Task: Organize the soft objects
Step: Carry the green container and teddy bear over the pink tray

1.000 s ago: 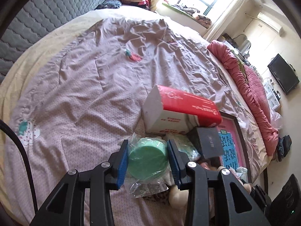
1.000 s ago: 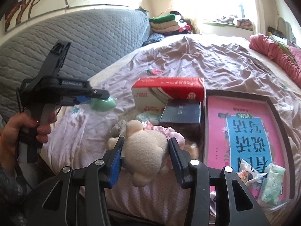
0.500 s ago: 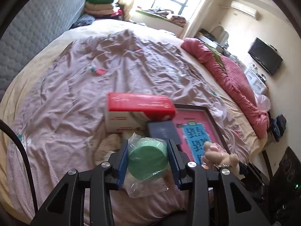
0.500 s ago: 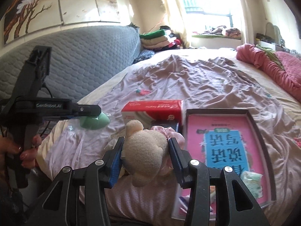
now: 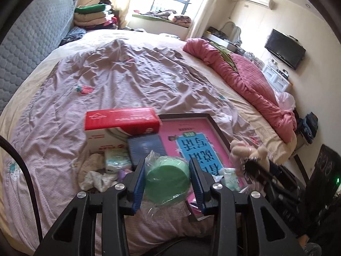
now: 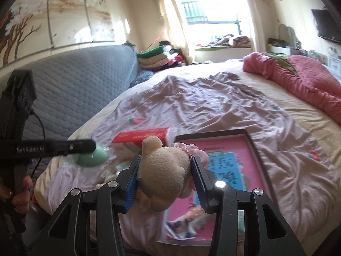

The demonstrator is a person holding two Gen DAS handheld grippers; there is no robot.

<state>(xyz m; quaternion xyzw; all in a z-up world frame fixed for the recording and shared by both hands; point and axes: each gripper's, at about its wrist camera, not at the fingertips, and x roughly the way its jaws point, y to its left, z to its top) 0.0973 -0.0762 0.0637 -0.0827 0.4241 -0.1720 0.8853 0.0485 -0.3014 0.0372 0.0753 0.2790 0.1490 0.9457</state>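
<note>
My left tongs point(image 5: 168, 179) pinch a green sponge point(image 5: 167, 181) in clear wrap, held above the near edge of the bed point(image 5: 127, 81). My right tongs point(image 6: 165, 170) pinch a beige teddy bear point(image 6: 164, 168) over the pink tray point(image 6: 253, 147), beside the red box point(image 5: 121, 120).

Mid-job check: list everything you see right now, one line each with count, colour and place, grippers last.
green sponge: 1, green, in clear wrap, between left jaws
plush bear: 1, beige, between right jaws
tissue box: 1, red and white, on bed
pink tray: 1, dark-rimmed, right of box
dark box: 1, navy, before tissue box
bedspread: 1, lilac, covering bed
pink quilt: 1, bunched at bed's far side
left gripper: shut on sponge
right gripper: shut on bear
</note>
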